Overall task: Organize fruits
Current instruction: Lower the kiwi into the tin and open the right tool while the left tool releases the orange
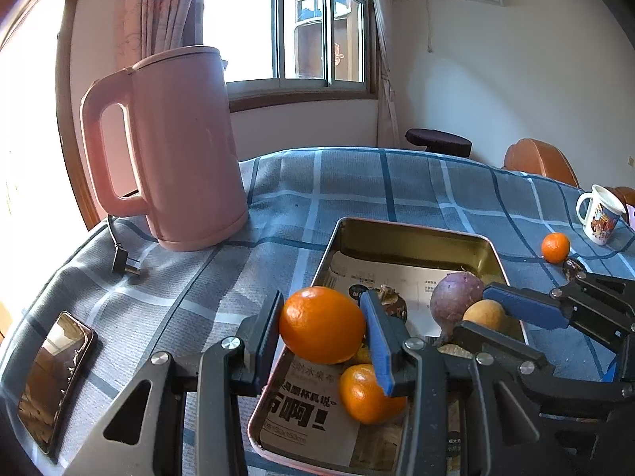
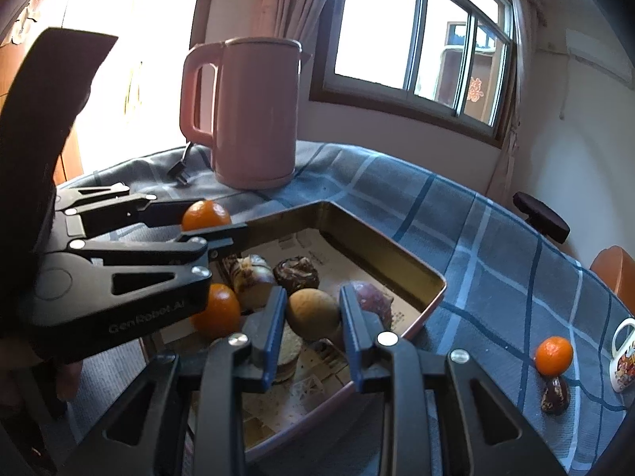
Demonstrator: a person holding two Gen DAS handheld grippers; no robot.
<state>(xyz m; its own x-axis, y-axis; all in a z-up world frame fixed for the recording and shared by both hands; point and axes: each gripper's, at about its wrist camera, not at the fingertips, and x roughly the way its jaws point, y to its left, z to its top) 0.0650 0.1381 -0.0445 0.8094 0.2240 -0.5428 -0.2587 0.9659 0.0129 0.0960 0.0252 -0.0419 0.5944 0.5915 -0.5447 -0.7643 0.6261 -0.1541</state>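
Note:
My left gripper (image 1: 322,319) is shut on an orange mandarin (image 1: 321,323) and holds it above the near left rim of the open metal tin (image 1: 412,230). In the right wrist view the same mandarin (image 2: 205,215) sits in the left gripper (image 2: 214,218) over the tin's left edge. My right gripper (image 2: 311,317) is shut on a round tan fruit (image 2: 311,313) above the tin (image 2: 397,248). Inside the tin lie another mandarin (image 1: 367,394), a purple fruit (image 1: 456,297) and dark brown fruits (image 2: 297,273).
A pink kettle (image 1: 178,150) stands behind the tin, its plug (image 1: 125,265) on the blue checked cloth. A phone (image 1: 55,380) lies at the near left. To the right are a loose mandarin (image 2: 553,355), a dark brown fruit (image 2: 555,394) and a printed mug (image 2: 623,353).

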